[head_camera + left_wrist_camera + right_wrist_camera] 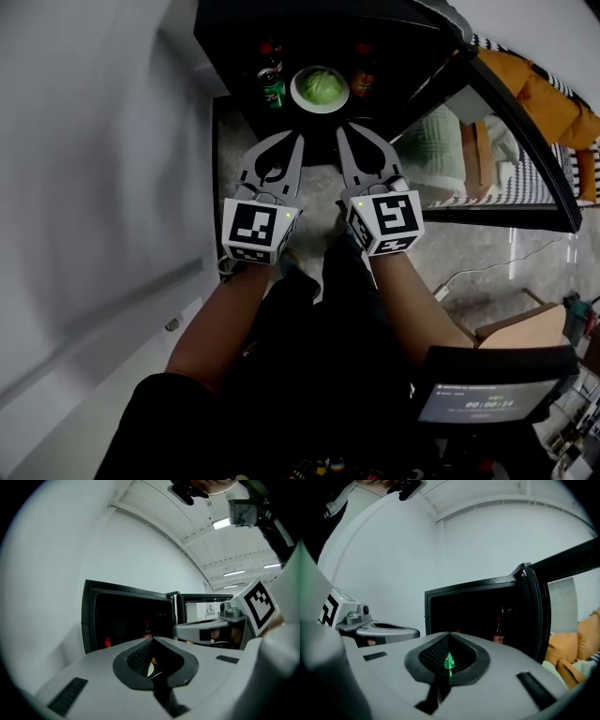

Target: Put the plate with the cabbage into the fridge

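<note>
A white plate [320, 106] with a green cabbage [321, 85] rests on a shelf inside the open black fridge [281, 37]. Neither gripper touches it. My left gripper [300, 136] and right gripper [339, 128] hang side by side just in front of the fridge opening, both shut with nothing held. In the left gripper view the shut jaws [151, 639] point at the dark fridge interior [122, 620]. The right gripper view shows the same, its jaws [449, 633] meeting in front of the fridge [473, 616].
A green can [273, 91] stands left of the plate and a dark bottle [362, 80] right of it. The fridge's glass door [506, 159] swings open to the right. A white wall [94, 187] runs along the left. A screen [487, 394] sits at bottom right.
</note>
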Tool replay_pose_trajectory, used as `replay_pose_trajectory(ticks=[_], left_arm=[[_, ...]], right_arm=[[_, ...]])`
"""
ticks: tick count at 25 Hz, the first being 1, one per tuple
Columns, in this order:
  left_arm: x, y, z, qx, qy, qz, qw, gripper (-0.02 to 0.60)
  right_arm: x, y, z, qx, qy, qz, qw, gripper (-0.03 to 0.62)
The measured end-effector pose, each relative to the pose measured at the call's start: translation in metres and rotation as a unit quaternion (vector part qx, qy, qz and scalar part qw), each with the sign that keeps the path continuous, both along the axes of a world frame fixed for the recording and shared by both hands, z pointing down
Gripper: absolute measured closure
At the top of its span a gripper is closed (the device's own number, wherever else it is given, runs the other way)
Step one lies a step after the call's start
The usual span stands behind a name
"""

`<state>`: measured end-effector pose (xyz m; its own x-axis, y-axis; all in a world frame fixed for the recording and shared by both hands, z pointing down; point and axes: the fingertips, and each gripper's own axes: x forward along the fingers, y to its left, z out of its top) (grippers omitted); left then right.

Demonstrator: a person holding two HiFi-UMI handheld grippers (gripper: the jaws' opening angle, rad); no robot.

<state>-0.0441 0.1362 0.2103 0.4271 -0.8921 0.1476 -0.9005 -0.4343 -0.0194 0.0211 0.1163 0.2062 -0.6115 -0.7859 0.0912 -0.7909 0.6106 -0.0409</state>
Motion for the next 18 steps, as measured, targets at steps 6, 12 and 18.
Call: replay_pose_trajectory(ticks=[6,12,18], left_arm=[[-0.014,0.027,-0.005,0.010,-0.009,0.013,0.9998,0.578],[-0.030,0.040,-0.011,0.010,-0.009,0.012,0.9998,0.578],[-0.038,0.057,-0.039,0.006,-0.010,0.004,0.9999,0.578]], right_arm=[[-0.008,0.032,-0.013,0.026,0.004,0.016,1.000,0.588],[-0.014,0.050,-0.023,0.026,0.019,0.032,0.999,0.588],[-0.018,0.069,-0.051,0.025,0.020,0.031,0.999,0.588]])
